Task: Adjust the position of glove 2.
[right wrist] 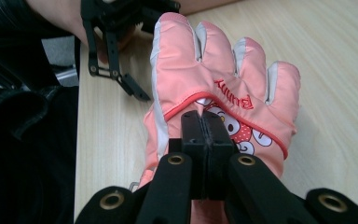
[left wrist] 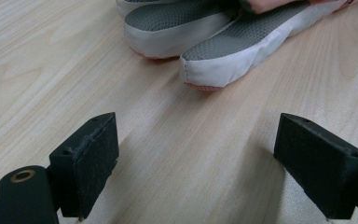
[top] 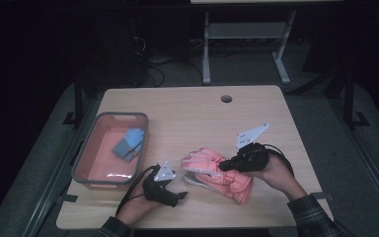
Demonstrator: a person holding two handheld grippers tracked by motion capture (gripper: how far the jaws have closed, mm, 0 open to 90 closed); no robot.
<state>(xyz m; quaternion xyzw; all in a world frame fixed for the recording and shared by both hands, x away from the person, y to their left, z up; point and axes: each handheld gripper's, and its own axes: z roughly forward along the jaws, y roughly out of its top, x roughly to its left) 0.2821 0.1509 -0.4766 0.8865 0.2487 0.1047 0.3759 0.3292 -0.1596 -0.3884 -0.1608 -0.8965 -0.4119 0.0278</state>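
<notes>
The right gripper is clenched on the back of the upper pink glove, its pads pinching a thin fold of fabric just below the printed cartoon face; such a shallow bite would lift this glove alone and leave the other lying where it is. From this gripper the glove's fingers point away and spread flat, so the glove hangs from the pinch rather than being bunched up.

Just beneath it lies the second glove, palm up on the tabletop, its grey-and-white fingertips pointing toward the left gripper. That gripper rests low on the wood with jaws spread wide and nothing between them, probably waiting for the pair to be separated.

Farther off, beyond the left gripper, a grey-rimmed bin with a pink floor holds a blue item, likely a glove. The bin looks like the destination for sorted gloves.
</notes>
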